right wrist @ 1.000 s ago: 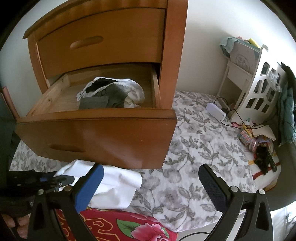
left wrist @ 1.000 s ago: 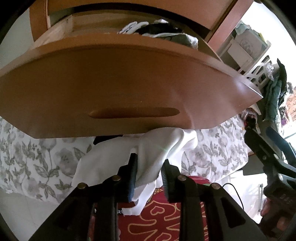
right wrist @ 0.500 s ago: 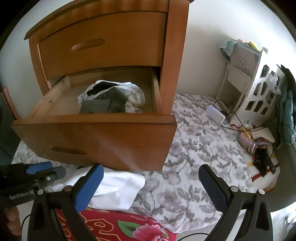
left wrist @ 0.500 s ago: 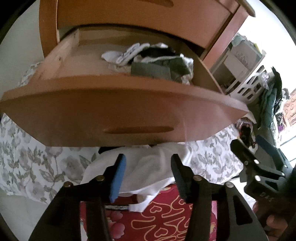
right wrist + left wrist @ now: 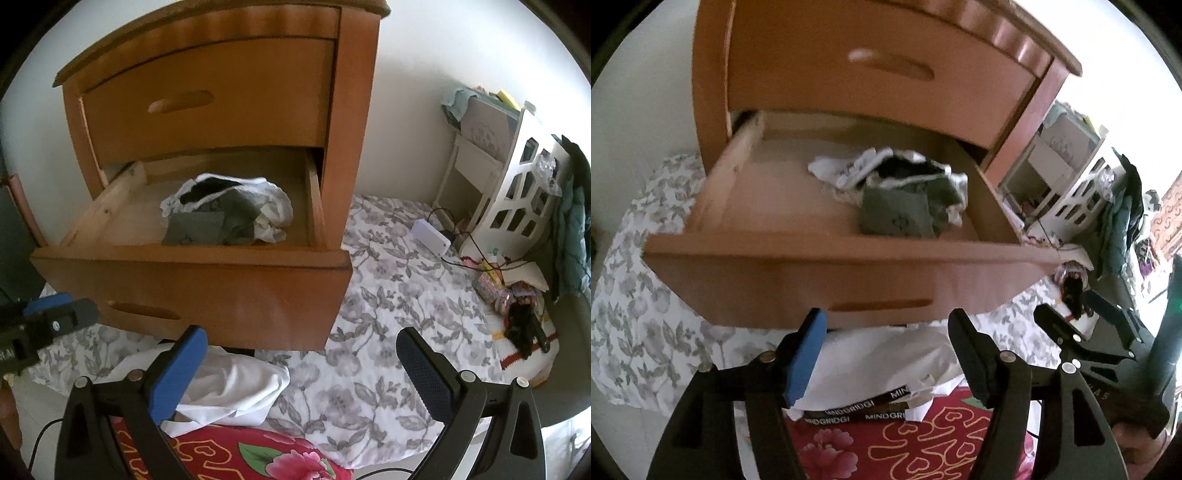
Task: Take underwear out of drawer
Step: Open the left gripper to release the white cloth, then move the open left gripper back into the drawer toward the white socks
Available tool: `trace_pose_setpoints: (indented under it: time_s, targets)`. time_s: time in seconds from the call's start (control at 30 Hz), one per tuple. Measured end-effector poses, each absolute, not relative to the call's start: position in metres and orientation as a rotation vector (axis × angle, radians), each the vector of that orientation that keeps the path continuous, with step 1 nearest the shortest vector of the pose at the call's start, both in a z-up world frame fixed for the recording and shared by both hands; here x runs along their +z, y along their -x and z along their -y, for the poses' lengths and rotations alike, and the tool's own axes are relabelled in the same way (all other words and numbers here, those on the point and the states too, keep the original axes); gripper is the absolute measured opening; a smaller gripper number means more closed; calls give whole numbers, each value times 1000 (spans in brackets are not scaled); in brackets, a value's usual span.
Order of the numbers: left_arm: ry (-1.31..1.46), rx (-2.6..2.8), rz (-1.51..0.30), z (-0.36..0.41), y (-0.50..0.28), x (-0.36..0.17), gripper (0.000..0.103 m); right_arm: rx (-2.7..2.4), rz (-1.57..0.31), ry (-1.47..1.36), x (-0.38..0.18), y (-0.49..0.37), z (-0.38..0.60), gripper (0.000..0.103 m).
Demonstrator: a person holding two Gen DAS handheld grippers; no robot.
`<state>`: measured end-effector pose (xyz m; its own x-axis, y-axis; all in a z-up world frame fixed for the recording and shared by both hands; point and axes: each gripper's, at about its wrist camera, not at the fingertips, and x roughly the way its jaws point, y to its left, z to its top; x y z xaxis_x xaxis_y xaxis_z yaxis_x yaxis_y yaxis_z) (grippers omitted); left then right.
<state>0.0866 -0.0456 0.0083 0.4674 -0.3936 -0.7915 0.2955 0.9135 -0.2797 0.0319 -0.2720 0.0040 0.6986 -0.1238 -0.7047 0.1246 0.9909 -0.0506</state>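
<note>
The lower drawer [image 5: 221, 288] of a wooden nightstand stands pulled out. A pile of underwear [image 5: 229, 214], white, black and grey-green, lies inside it [image 5: 901, 195]. One white piece of underwear [image 5: 871, 365] lies on the bed under the drawer front, also seen from the right wrist [image 5: 236, 384]. My left gripper [image 5: 886, 317] hovers above that white piece with its jaws opening; the pads touch nothing. It shows at the left edge of the right wrist view [image 5: 66, 308]. My right gripper [image 5: 300, 334] stands open over the bed, nothing between its fingers, and appears at the right of the left wrist view [image 5: 1067, 302].
The upper drawer [image 5: 207, 99] is closed. A grey floral sheet [image 5: 388, 295] covers the bed, with a red flowered blanket [image 5: 266, 458] at the near edge. A white box with cables [image 5: 430, 236], a white cut-out rack [image 5: 517, 206] and hanging clothes [image 5: 1123, 229] stand to the right.
My left gripper has let go of the white underwear, opened wide and risen, so its view now looks into the drawer. The white piece stays on the bed. The right gripper has kept still.
</note>
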Motion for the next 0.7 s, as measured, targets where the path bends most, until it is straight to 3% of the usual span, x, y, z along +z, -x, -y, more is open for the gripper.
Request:
trace_pose_setpoints:
  time_s: [0.1,0.2,0.7]
  targets:
    - [122,-417,-961,37,-88,19,71,-125,-769,5,11,-31,268,103]
    - [132,-400,-925,28,-91,28,84,-119,-763,7,16,-33,266,103]
    - [188,-361,-844,-1,-105,38,86,-79,-737,27,32,-43,256,103]
